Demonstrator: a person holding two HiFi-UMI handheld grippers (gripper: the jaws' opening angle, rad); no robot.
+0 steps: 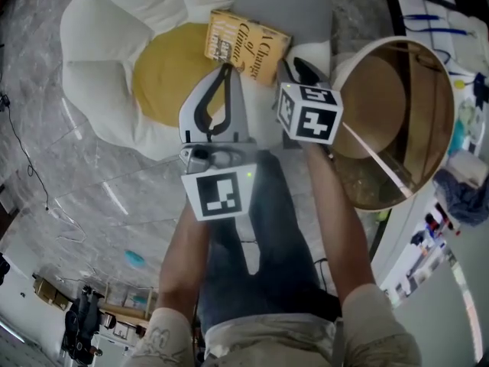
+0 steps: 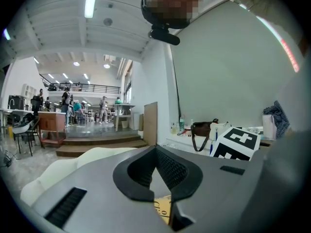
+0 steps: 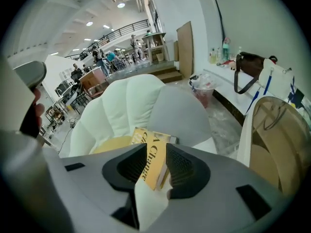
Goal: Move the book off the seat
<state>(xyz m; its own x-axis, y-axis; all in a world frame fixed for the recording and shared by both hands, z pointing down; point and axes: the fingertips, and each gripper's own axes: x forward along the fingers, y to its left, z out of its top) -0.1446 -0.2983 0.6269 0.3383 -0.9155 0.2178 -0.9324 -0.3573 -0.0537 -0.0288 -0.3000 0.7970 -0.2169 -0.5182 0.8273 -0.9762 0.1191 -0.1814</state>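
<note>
Book (image 1: pixel 246 46) not moved yet: lies flat on the seat (image 1: pixel 99 67), at the far edge of the yellow cushion (image 1: pixel 164 71), one corner up by the grey back pillow (image 1: pixel 294 6). Cover up, title readable.

Right gripper (image 1: pixel 294 63) is just above and near the book's right end, pointing steeply down at it. In the right gripper view its fingers (image 3: pixel 182 166) stand part open, a narrow gap, and the book (image 3: pixel 148 136) shows through that gap but past the tips. No contact, nothing held.

Left gripper (image 1: pixel 227 67) hangs over the yellow cushion, just beside the book's near edge. Fingers (image 2: pixel 170 171) closed tip to tip, empty; a sliver of book (image 2: pixel 163 208) is visible below them.

Progress: approach stage only, nothing of the task done. Left to do, as I judge it: get the right fingers around an edge of the book, close, lift, carry it clear of the seat, set it down. Gap looks about enough for the book's thickness. Flat-lying book may need an edge tipped up first. Drop-off spot not clear from the views.
</note>
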